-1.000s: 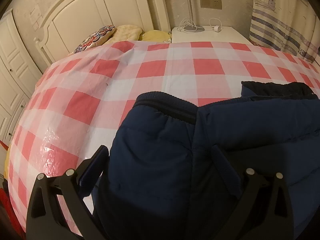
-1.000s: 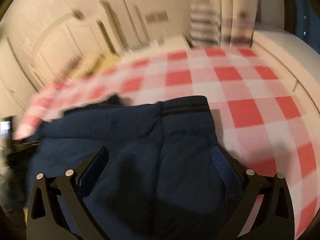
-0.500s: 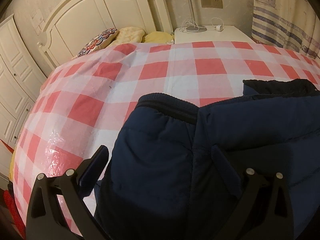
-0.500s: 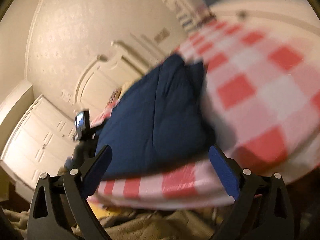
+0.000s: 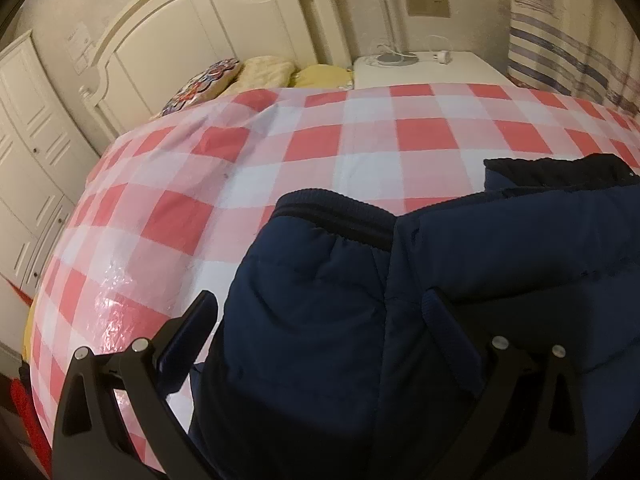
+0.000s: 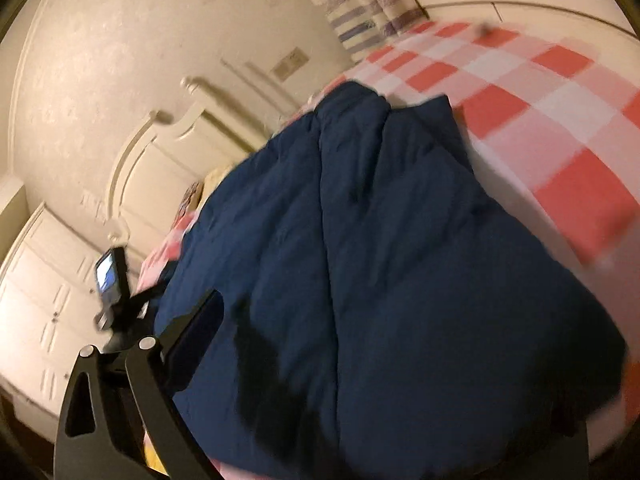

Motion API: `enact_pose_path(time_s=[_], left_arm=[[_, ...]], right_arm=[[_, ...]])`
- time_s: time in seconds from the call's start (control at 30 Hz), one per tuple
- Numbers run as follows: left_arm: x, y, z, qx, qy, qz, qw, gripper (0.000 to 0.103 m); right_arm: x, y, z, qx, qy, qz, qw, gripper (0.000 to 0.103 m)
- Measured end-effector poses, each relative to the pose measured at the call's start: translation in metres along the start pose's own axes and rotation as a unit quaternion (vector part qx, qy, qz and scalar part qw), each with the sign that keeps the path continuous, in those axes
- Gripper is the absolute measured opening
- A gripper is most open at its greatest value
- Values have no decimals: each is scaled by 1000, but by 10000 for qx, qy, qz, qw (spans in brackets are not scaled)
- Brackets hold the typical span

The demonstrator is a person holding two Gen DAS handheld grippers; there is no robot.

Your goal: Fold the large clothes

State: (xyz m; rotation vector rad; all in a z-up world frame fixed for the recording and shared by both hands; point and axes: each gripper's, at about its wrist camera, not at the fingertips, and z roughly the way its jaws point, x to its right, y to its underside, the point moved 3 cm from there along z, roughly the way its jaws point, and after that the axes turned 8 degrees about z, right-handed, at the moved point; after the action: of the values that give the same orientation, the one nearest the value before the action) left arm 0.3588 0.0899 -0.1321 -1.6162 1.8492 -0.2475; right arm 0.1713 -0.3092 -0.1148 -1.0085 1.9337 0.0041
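A navy padded garment lies spread on the bed's red-and-white checked cover, its ribbed dark hem pointing towards the headboard. My left gripper is open just above the garment's near part, one finger over the cover and the other over the fabric. In the blurred, tilted right wrist view the same garment fills the middle. My right gripper is low at its near edge; only its left finger shows, spread wide, and the fabric hides the other. Neither gripper holds cloth.
A white headboard and pillows stand at the bed's far end, with a white nightstand and striped curtain to the right. White wardrobe doors line the left. The left gripper's camera shows in the right view.
The right gripper dropped below the bed edge, tilted sharply, then came in close to the garment's near edge. The left gripper drew back only slightly. The garment lies as before.
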Motion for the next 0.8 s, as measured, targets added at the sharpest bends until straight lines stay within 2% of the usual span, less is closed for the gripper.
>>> enact_pose_path(time_s=[0.03,0.1,0.13,0.2,0.23,0.33,0.4,0.5,0.57,0.6,0.67,0.73,0.8], left_arm=[[-1,0,0,-10,-12,-44,10000,101],[-5,0,-1,21,-17,-139,9999,98],[-4,-1,-4,64,-36,-113,9999,97],[4,-5,-15,229,-185,92,9995,93],[8,-9,-26,401,-237,158,9988,92],[28,-26,-64,815,397,-94,9958,94],[54,-40,-84,933,547,21,9941,96],[113,-53,-89,878,390,696,9929,98],[160,-41,-69,421,358,1457,9878,99],[171,-35,-65,358,235,1640,9855,99],[163,-29,-77,567,134,1410,9883,98],[142,-20,-99,775,348,1045,9909,95],[110,5,-135,1178,476,695,9895,95]], right_arm=[[-2,-4,5,91,-110,-21,9999,96],[3,-11,4,299,-607,28,9977,68],[10,-14,0,376,-822,188,9957,49],[17,-17,-14,488,-1215,160,9913,40],[17,-16,-19,536,-1255,78,9906,38],[13,-7,-41,686,-1440,-188,9870,36],[8,-3,-55,777,-1473,-361,9854,36],[-5,1,-78,938,-1530,-690,9814,36],[-17,4,-92,1060,-1561,-938,9775,36],[-25,4,-99,1136,-1541,-1098,9753,36],[-38,3,-106,1182,-1455,-1365,9727,36],[-45,3,-109,1208,-1405,-1504,9711,36],[-50,3,-110,1222,-1372,-1599,9699,36]])
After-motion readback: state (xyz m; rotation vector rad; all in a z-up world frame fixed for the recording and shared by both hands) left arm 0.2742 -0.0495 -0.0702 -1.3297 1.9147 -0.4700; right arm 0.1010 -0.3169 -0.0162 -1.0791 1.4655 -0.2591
